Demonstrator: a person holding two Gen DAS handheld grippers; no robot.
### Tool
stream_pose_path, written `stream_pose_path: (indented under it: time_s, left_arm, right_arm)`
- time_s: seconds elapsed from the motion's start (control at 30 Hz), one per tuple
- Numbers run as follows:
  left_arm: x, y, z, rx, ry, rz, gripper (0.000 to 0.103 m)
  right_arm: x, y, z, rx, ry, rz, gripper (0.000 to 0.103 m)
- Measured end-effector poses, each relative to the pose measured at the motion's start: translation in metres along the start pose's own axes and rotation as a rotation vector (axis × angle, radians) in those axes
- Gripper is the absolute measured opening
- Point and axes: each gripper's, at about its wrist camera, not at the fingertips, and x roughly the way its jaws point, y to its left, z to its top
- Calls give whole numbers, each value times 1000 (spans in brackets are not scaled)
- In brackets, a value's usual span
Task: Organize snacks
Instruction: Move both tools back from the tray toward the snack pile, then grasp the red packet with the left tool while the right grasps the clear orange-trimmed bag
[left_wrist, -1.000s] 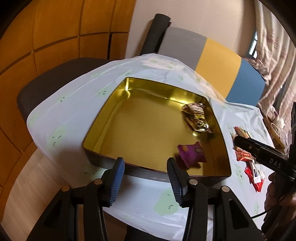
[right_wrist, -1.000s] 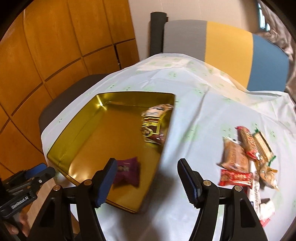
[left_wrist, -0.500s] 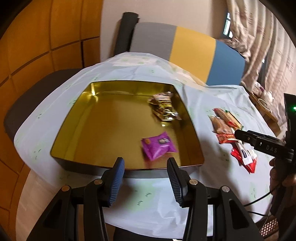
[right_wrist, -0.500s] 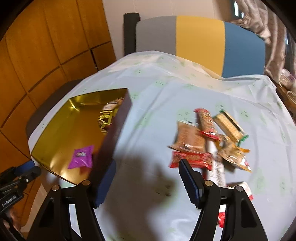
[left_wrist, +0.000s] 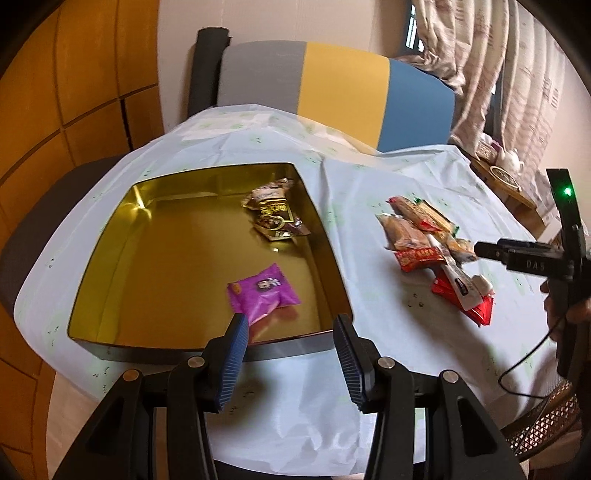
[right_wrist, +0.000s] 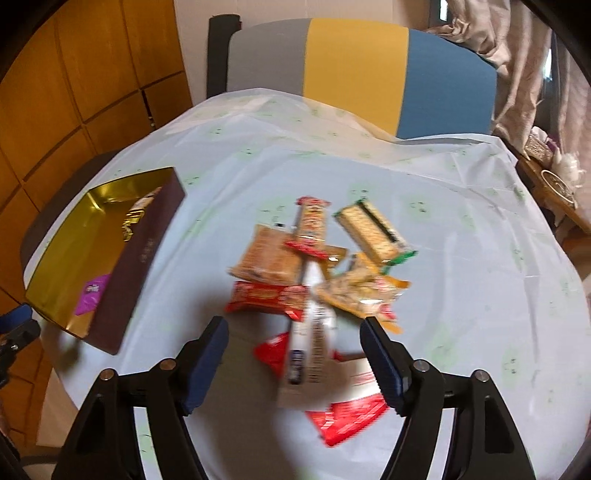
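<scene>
A gold-lined tin box (left_wrist: 110, 258) sits on the left of the table, also seen in the right wrist view (right_wrist: 140, 254). It holds a purple snack packet (left_wrist: 262, 291) and a brown-gold packet (left_wrist: 273, 214). A pile of wrapped snacks (right_wrist: 317, 273) lies on the white tablecloth to the box's right, also in the left wrist view (left_wrist: 432, 251). My left gripper (left_wrist: 291, 354) is open and empty at the box's near edge. My right gripper (right_wrist: 295, 354) is open and empty just above the near end of the pile.
A grey, yellow and blue chair back (left_wrist: 332, 92) stands behind the table. Wooden panels (left_wrist: 74, 74) are on the left. A side table with small items (right_wrist: 554, 173) and curtains are at the right. The tablecloth (right_wrist: 461, 240) edge drops off near me.
Both grippers have swung to the right. The right gripper has moved from over the box to over the snack pile. Both stay open and empty.
</scene>
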Motion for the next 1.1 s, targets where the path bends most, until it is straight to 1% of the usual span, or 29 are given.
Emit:
stream_pose_path:
  time_s: [0.2,0.37,0.43,0.53,0.63,0.7,0.77,0.9,1.03,1.07,1.1]
  left_arm:
    - [4,-23,9,49,34,-64,48]
    - [7,-62,27,160,44,-134,48]
    - [15,-79,35,203,51,-171,48]
    - [37,-104,44,297,51,-167,48]
    - [65,-126,50,388,81,-192,48]
    - [83,-140,52,449,94,-207,48]
    - [98,-150,53,490,114,-222,48]
    - [128,-168,58,562,129,-218,48]
    - [150,-185,59,664,134,-199,48]
    - [156,-189,58,692,142,-201,48]
    - [164,-195,57,723,153,-187,48]
  right_arm:
    - [2,-45,6,59,16,-54,76]
    - [12,-80,8,129,25,-76,76]
    - [16,-91,7,158,21,-56,76]
    - [21,-107,2,226,19,-19,76]
    - [27,-124,-3,322,48,9,76]
    - [26,-133,-2,367,46,27,76]
    - [25,-135,-2,395,45,51,79]
    - [32,-131,-2,408,92,79,80]
    - [37,-128,-4,420,120,106,80]
    - [38,-128,-4,423,122,108,80]
    - [39,-128,-4,427,124,110,80]
